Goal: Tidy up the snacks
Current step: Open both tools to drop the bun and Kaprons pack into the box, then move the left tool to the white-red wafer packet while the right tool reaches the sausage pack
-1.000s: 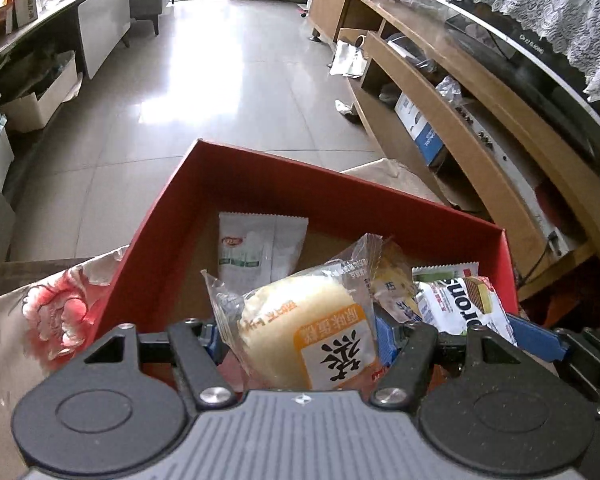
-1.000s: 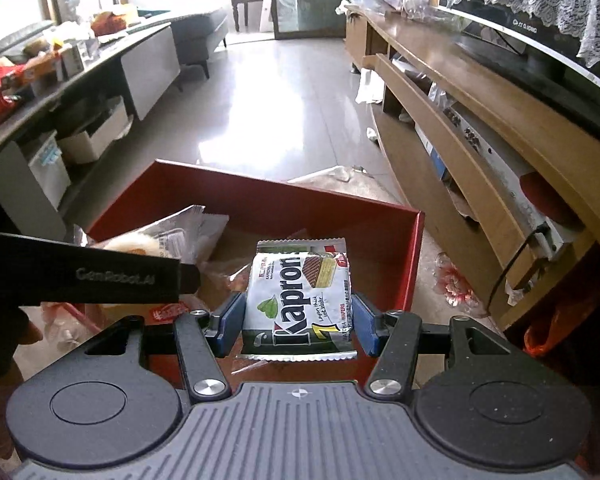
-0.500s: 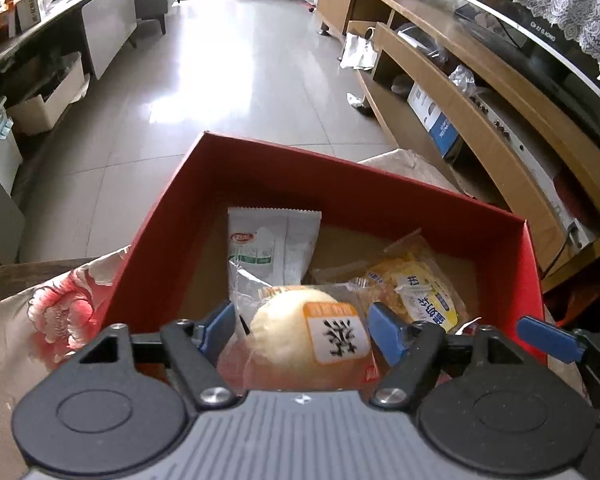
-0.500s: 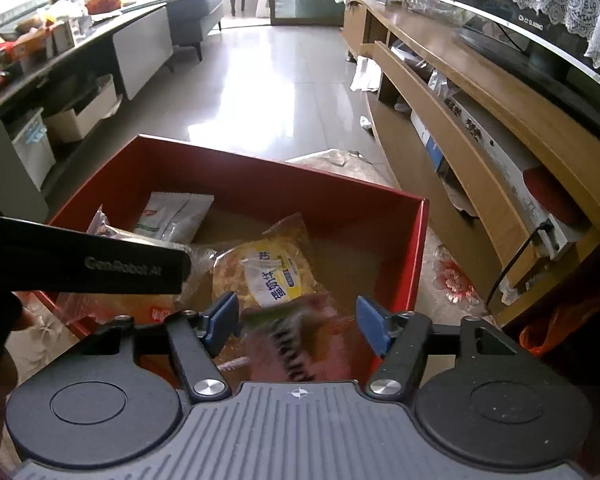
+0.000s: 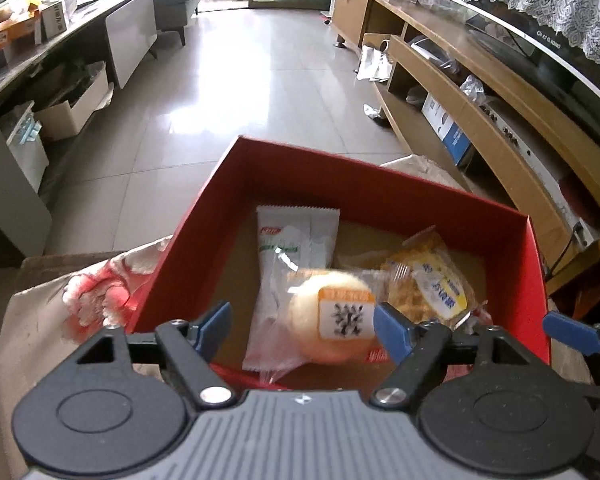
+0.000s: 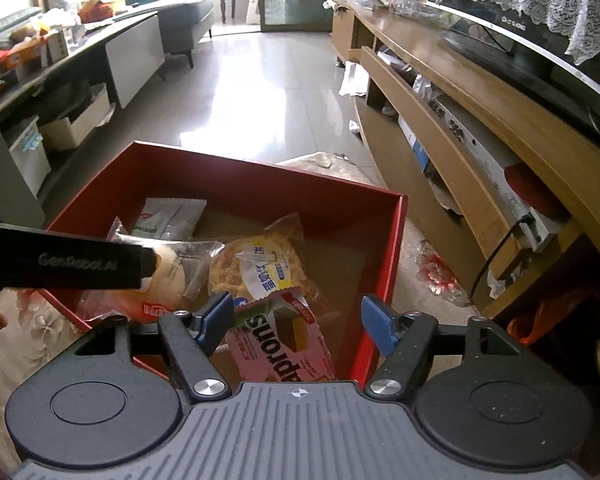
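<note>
Both grippers hang over the red box on the flowered cloth, jaws opening. The round bun packet lies between the left gripper pads, untouched. Only the right view shows the wafer packet loose under the right gripper, near the yellow snack.
</note>
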Tool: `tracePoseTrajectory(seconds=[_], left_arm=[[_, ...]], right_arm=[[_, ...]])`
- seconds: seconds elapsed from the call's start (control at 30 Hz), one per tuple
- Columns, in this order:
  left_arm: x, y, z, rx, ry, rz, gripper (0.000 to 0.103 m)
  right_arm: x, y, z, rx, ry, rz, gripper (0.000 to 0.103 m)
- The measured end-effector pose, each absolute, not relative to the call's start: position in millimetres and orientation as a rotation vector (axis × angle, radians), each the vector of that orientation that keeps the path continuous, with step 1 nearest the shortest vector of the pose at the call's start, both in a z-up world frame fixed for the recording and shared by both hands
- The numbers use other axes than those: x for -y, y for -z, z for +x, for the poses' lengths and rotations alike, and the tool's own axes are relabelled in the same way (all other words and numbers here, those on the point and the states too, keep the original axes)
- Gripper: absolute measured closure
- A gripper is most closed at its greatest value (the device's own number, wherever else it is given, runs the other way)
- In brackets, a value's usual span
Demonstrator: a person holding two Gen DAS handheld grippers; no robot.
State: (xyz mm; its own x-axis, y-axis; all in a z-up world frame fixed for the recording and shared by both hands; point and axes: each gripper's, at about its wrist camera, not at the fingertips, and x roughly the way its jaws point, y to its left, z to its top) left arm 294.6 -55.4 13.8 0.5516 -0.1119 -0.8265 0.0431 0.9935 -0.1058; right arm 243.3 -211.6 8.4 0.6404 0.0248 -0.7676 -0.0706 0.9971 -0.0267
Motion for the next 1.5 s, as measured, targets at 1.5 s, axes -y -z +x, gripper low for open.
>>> tracePoseTrajectory(seconds=[1.5], left_arm=[[38.0, 34.9, 141.6, -1.226, 0.152, -0.173, 0.019]], right_arm=[[199.6, 0.0, 112.6, -0.955, -0.102, -0.093, 0.020]])
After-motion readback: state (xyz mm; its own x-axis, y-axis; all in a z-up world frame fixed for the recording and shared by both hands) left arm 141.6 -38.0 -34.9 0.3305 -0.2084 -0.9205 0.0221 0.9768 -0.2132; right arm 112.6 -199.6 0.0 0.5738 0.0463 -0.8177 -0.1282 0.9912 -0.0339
